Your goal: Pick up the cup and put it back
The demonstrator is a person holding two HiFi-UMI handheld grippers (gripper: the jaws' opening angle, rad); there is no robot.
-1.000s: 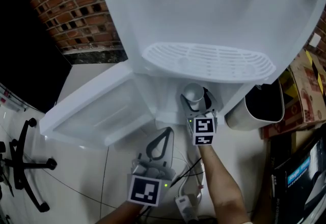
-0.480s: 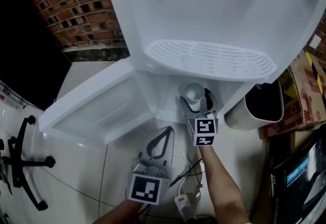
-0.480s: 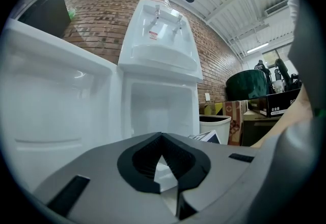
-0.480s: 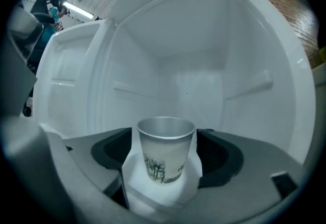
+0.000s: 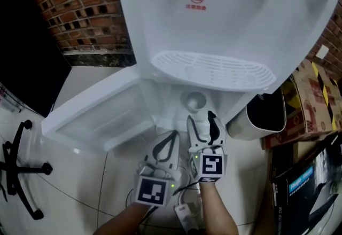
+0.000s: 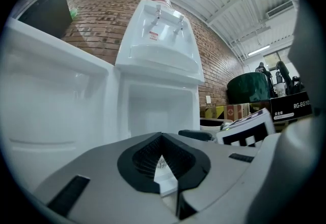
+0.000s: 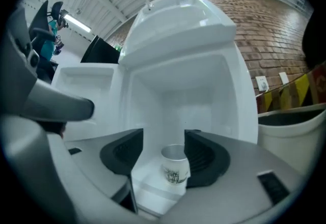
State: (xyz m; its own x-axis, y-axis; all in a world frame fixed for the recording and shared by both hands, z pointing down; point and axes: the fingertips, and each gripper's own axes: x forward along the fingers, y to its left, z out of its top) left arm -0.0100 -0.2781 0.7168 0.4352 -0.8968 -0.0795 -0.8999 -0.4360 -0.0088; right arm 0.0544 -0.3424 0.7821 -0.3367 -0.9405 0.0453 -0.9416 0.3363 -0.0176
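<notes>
A big white water machine is seen across the top of the head view. Its cupboard door is swung open at the left. Low in the middle, the right gripper is held just in front of the cupboard. Its jaws are apart and closing, with nothing caught between them. At its lower left, the left gripper is shut and empty. The little cup is stood upright inside the cupboard, just past the right jaws, untouched. Whether it is put back already or not yet picked up cannot be told. For a pick-up, the jaws must be opened and pushed round the cup.
</notes>
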